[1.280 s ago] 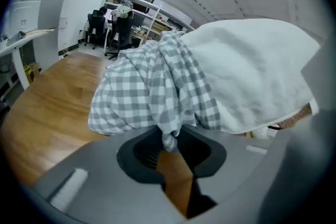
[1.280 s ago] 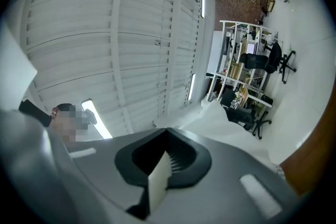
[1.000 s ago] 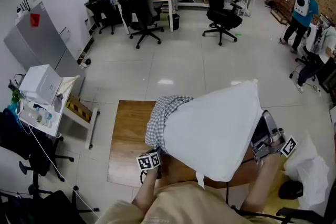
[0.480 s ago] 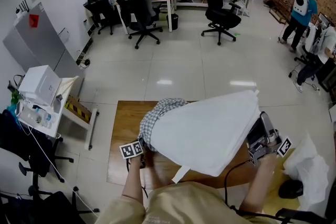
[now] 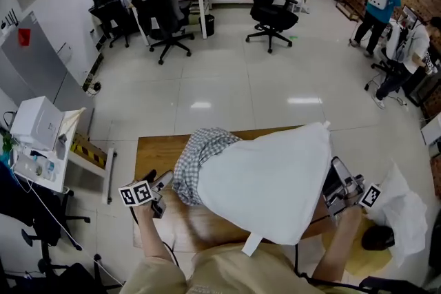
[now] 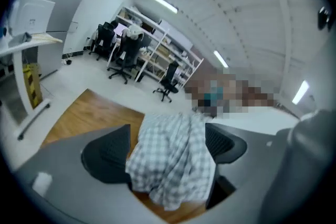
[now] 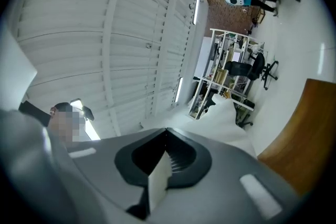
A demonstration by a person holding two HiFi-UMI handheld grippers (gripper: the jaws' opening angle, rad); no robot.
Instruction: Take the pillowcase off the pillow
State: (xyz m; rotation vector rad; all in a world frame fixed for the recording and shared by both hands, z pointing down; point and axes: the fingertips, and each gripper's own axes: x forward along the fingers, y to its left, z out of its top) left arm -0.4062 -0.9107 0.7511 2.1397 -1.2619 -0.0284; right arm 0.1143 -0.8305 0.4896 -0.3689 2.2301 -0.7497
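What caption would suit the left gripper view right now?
Left gripper, jaws having just opened, faces the bunched checked pillowcase framed between them, ungripped, above the wooden table.

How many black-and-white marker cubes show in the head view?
2. One black-and-white marker cube left of the checked fabric pillowcase, another right of the white pillow. None seems hidden.

White pillow (image 5: 265,179), mostly bare, tilted; grey-checked pillowcase (image 5: 196,158) bunched at its left end.
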